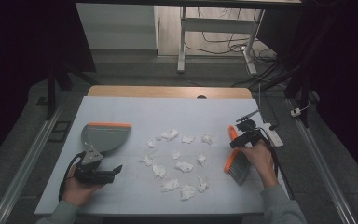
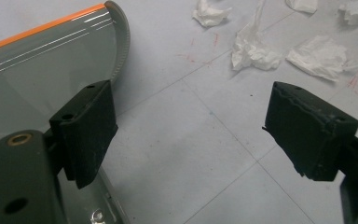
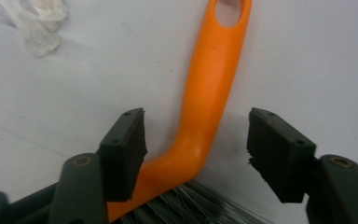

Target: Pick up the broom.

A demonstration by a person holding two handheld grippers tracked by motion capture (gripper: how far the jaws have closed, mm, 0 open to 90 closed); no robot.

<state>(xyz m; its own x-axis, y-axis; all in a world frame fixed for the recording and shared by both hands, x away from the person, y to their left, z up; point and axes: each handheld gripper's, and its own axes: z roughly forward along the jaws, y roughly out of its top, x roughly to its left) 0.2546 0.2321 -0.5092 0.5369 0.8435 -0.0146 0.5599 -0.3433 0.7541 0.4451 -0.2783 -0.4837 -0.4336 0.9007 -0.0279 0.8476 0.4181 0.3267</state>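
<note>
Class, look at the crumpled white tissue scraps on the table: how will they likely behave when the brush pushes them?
The tissue scraps look thin and loosely crumpled, so they are probably very light and floppy, sliding easily over the smooth table. They may tumble or scatter rather than move together, since they lie apart. The bristles of the brush could snag or drag some.

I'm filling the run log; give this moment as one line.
right gripper: open, jaws astride brush handle, not gripping | left gripper: open, by dustpan | paper scraps: scattered
</note>
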